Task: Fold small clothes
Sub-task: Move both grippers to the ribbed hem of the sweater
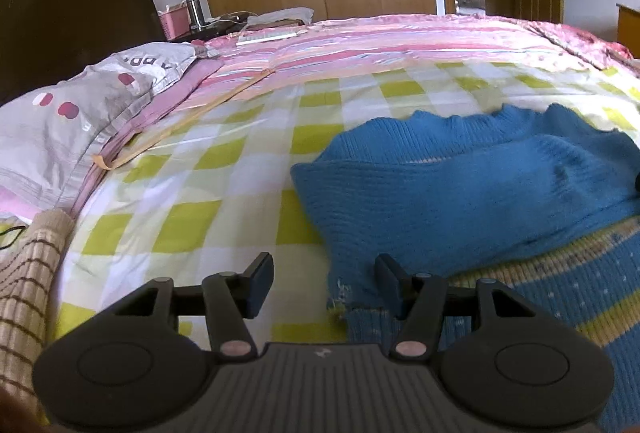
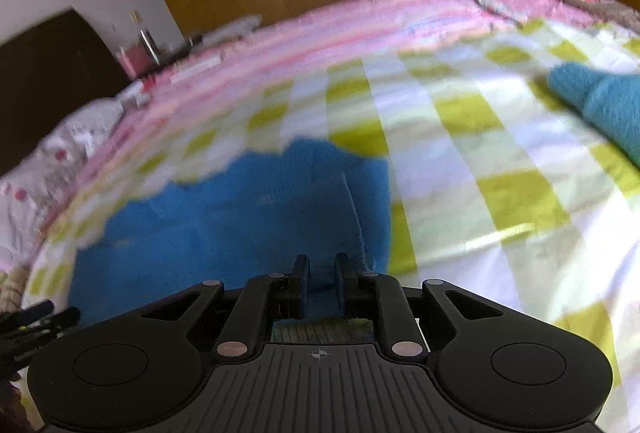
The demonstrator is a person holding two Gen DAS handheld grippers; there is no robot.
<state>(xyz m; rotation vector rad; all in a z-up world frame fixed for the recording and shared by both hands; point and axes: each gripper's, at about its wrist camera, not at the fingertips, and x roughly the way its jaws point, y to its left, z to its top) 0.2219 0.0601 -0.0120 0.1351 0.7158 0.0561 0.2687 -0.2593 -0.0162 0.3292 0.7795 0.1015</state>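
Observation:
A small blue knit sweater (image 1: 460, 193) with a yellow and blue patterned band lies on the green-checked bedsheet (image 1: 224, 169). A blue part is folded across it. My left gripper (image 1: 324, 283) is open and empty, low over the sweater's frayed left edge. In the right wrist view, my right gripper (image 2: 322, 283) has its jaws close together on a fold of the blue sweater (image 2: 240, 221). That view is blurred. A teal garment (image 2: 600, 101) lies at the far right of that view.
A grey pillow (image 1: 80, 113) and a pink striped quilt (image 1: 360, 37) lie toward the dark headboard (image 1: 68, 13). A beige checked garment (image 1: 28, 285) lies at the left edge. A nightstand holds a pink basket (image 1: 174, 23) and a metal flask (image 1: 195, 9). Wooden wardrobes and an open door stand behind.

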